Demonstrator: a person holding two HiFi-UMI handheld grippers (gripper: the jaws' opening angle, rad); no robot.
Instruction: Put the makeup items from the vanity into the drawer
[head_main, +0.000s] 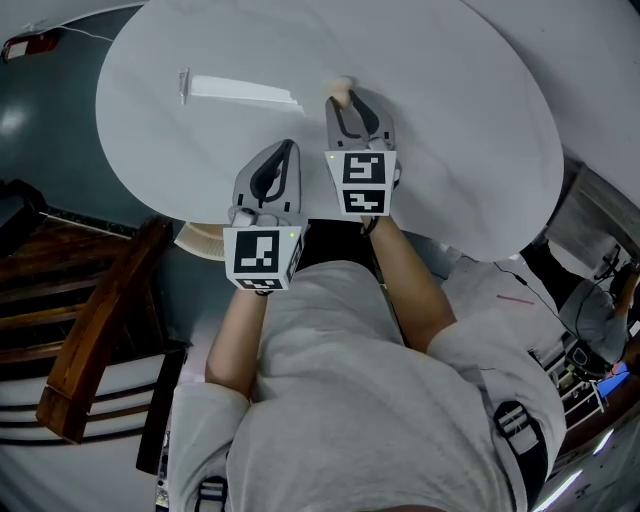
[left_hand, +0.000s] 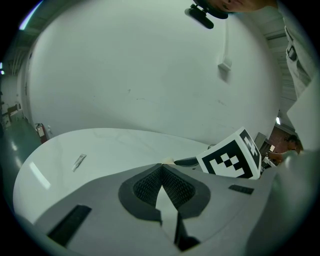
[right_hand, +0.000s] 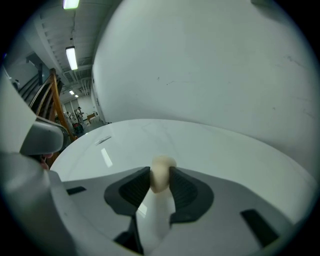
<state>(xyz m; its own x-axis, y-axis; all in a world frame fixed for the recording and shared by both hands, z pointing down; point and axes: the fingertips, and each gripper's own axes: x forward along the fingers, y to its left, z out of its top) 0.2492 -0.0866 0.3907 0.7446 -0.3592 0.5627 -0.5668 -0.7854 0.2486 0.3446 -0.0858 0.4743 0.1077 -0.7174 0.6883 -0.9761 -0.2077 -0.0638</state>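
**A:** Item one?

**B:** Sponge (right_hand: 159, 179), pale beige, rounded. It sits on the white table (head_main: 450, 120), toward the far side from the person, between the jaws of the right gripper (right_hand: 160, 172).

**A:** Grip?

**B:** The jaws stand fairly wide, with a pad against each side of the sponge at the tips. I read it as pinched but not yet lifted, since its base looks level with the tabletop.

**A:** Item two?

**B:** Tube (head_main: 240, 90), flat and whitish, lying on the same table well to the left of the sponge. Nothing touches it.

**A:** The other tool?

**B:** Left gripper (left_hand: 162, 167), jaws pressed together with nothing between them. It hovers over the near edge of the table.

**A:** Step in hand?

**B:** Pickup of the first item, by my judgement. The tube remains to be done.

**A:** Next move?

**B:** Keep a soft, steady squeeze, since the sponge will give. Lift it clear, then carry it to the drawer. No view shows the drawer plainly, so it has to be found first.
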